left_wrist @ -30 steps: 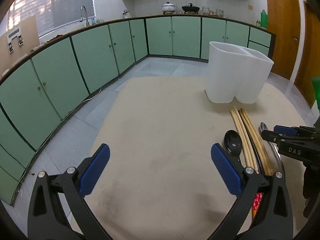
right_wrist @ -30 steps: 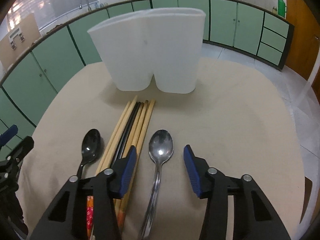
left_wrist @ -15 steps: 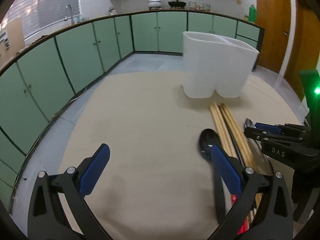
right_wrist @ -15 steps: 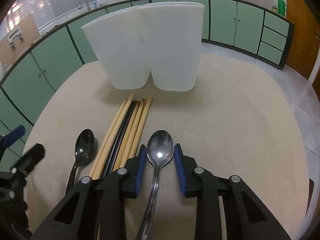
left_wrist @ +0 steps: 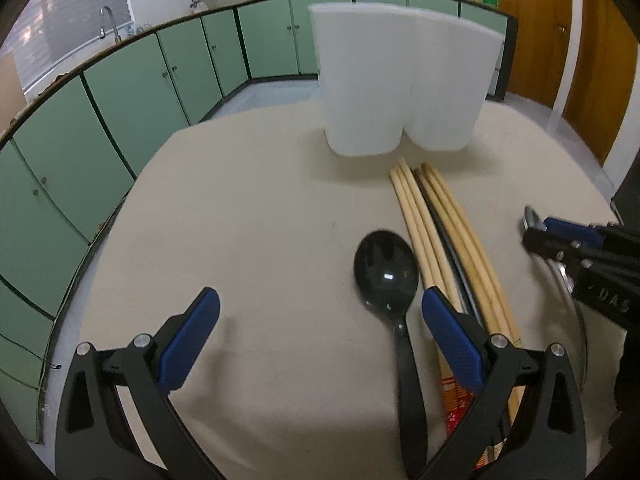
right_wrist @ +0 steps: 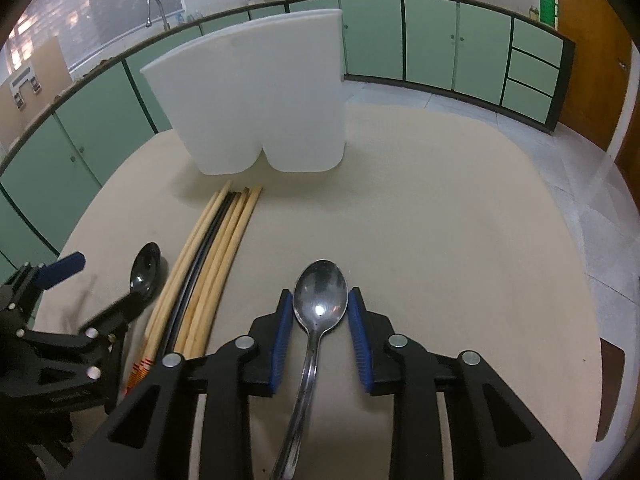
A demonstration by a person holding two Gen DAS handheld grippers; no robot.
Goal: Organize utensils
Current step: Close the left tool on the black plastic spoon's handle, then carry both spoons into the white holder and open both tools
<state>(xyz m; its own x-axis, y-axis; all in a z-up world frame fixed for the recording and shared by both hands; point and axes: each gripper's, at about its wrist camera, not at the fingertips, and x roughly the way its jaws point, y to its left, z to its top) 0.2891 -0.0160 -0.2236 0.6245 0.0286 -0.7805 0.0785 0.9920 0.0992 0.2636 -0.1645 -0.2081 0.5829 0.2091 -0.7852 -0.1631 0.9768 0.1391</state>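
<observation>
The right tongs pinch the steel spoon at its bowl on the surface to lift it toward the holder, while the left tongs gape wide, straddling the black spoon beside the chopsticks.

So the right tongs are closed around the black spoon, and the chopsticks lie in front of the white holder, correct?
Not quite: the right tongs are closed around the silver spoon, as the right wrist view shows. The black spoon lies left of the chopsticks, which do lie before the white holder.
</observation>
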